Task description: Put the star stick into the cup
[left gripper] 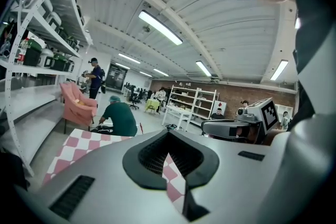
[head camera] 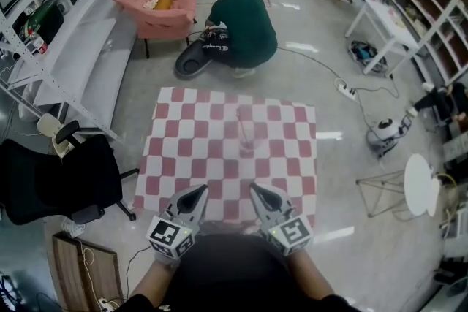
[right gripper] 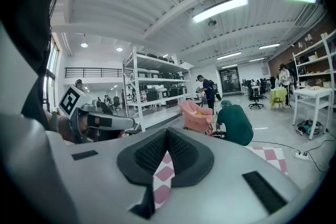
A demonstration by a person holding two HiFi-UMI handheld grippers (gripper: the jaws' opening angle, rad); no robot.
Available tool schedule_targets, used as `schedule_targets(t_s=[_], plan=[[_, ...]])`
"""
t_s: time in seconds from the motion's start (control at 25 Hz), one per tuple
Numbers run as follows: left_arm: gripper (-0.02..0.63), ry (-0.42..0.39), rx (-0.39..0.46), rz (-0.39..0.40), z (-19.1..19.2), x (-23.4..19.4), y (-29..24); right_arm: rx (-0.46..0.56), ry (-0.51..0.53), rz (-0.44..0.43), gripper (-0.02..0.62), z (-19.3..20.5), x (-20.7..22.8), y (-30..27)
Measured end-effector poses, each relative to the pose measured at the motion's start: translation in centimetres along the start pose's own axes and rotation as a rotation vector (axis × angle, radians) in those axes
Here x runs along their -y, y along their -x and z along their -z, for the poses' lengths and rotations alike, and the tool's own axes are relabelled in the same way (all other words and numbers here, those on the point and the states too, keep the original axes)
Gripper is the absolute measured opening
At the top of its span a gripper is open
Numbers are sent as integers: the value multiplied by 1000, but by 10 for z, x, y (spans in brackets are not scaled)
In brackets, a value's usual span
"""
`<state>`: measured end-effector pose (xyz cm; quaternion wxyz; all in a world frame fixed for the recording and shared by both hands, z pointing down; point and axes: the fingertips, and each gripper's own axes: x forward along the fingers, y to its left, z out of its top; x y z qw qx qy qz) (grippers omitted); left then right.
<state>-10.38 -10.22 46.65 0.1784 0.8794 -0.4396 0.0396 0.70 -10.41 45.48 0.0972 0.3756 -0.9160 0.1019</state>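
Observation:
A table with a red-and-white checked cloth (head camera: 190,150) stands in front of me. Near its middle is a clear cup (head camera: 246,135); it is faint, and I cannot make out a star stick in any view. My left gripper (head camera: 199,191) and right gripper (head camera: 257,190) hover side by side over the near edge of the cloth, well short of the cup. Both are shut with nothing in them. In the left gripper view the left gripper (left gripper: 169,140) has its jaws together, with only cloth showing below. The right gripper (right gripper: 167,134) looks the same in its own view.
A person in green (head camera: 241,25) crouches on the floor beyond the table, beside a pink armchair (head camera: 157,4). A black office chair (head camera: 58,179) stands left of the table and metal shelving (head camera: 66,11) lines the left wall. A white round stool (head camera: 420,183) stands at the right.

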Motion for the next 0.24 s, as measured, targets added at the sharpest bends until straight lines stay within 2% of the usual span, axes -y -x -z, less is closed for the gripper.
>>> schedule_targets(t_s=[0.24], plan=[[41, -2, -11, -1, 6, 1, -9, -2, 0, 17, 15, 5, 11, 7]])
